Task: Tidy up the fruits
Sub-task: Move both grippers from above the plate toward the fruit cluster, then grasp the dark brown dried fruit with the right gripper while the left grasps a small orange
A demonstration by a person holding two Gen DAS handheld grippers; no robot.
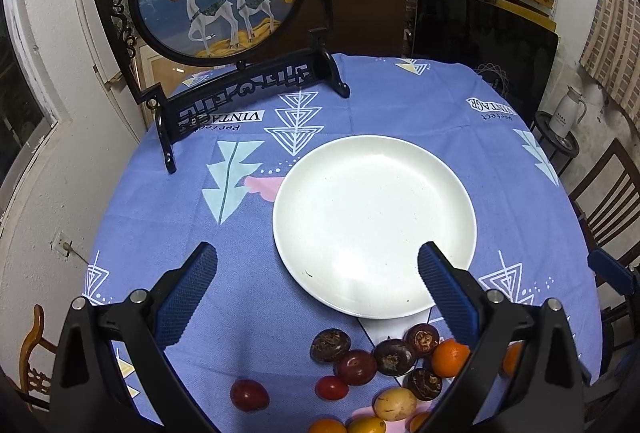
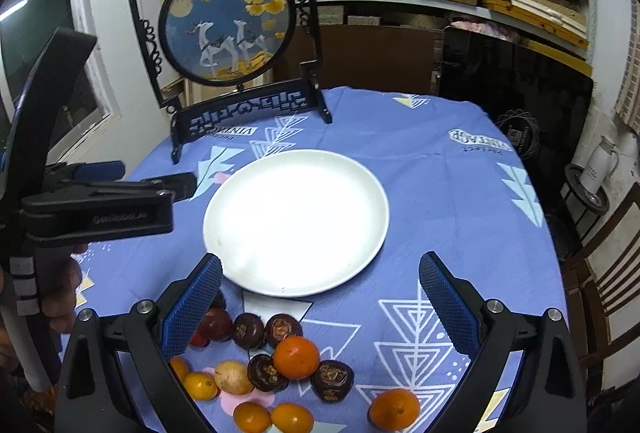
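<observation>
1. The plate [image 2: 296, 221] sits bare near the middle of the table [image 2: 440, 193]; no fruit lies on it yet, so the task looks to be at its start.
2. The fruit lies in a loose cluster on the cloth just near of the plate's near rim: dark chestnuts [image 2: 332, 379], an orange [image 2: 296, 357], a pale potato-like fruit [image 2: 234, 377], red plums [image 1: 249, 394] and small kumquats [image 2: 200, 385].
3. The left gripper [image 1: 316, 269] hangs above the cloth with its jaws spread wide, holding nothing.
4. The right gripper [image 2: 320, 277] hovers over the cluster, jaws also spread and holding nothing.
5. The likely step is a first pick. The lone orange [image 2: 394, 409] at the near right stands apart from the rest and offers the cleanest grasp for the right gripper.
6. Within the cluster, fruits touch, so a finger coming down between 2 of them may nudge a neighbour; round fruit will roll easily on the cloth.
7. A centred, gentle pinch across the widest part suits the orange; the plums look softer and call for less squeeze.
8. Open room: the plate's whole face is free, and the cloth to its right is bare.
9. Edges: the near table edge lies close behind the fruit, so a rolling piece could drop. The deer screen [image 2: 226, 21] stands far left, well apart from the work.
</observation>
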